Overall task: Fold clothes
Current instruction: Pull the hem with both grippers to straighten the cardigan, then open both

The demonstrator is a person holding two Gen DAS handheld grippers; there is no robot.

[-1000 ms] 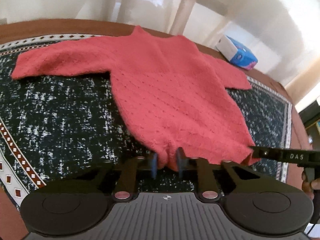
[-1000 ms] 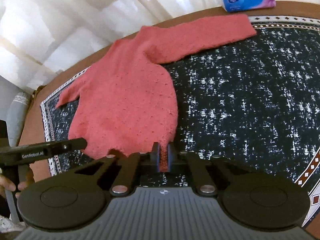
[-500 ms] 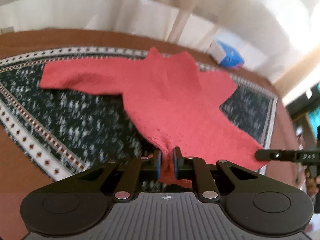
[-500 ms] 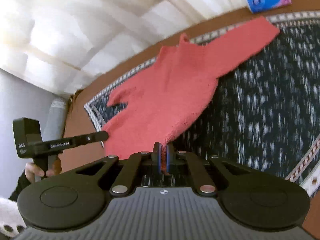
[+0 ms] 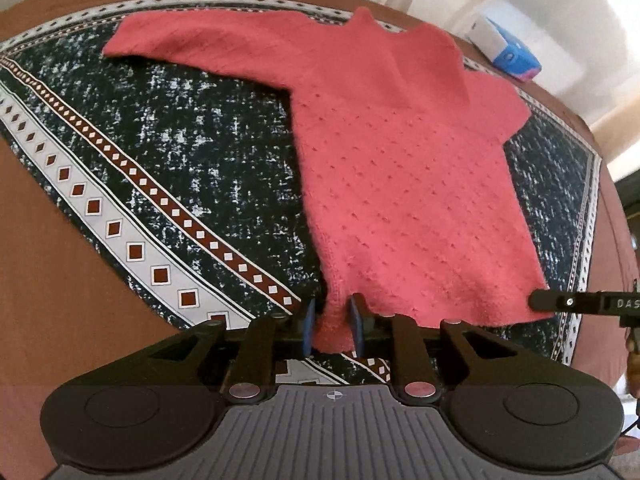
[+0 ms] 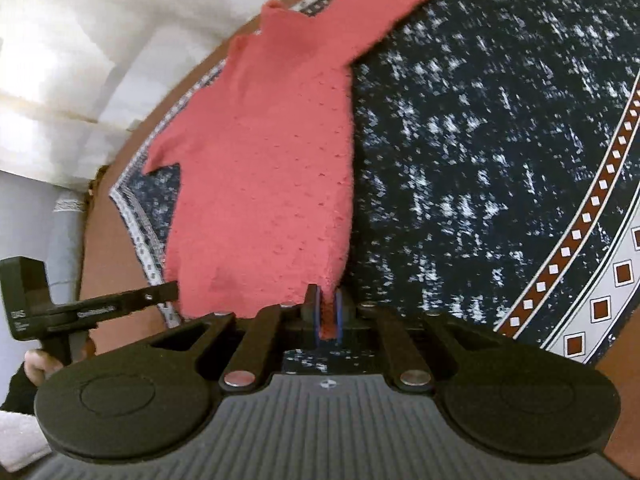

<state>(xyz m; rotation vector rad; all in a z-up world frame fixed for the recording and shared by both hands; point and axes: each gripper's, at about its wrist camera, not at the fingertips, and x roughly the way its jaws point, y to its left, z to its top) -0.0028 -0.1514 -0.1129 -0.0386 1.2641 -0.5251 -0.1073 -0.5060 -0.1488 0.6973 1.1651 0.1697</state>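
Left wrist view, one red sweater [image 5: 400, 168], one tissue box [image 5: 506, 52]

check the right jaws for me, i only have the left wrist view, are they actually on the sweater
Observer: Yes. The right gripper has its jaws shut tight on the hem corner of the sweater.
Operator: is the right sleeve tucked under
Observer: No. The right sleeve lies flat on the patterned cloth, stretched away from the body.
Operator: any bunching on that side
Observer: Little that I can see. That side edge runs nearly straight from the jaws up to the armpit.
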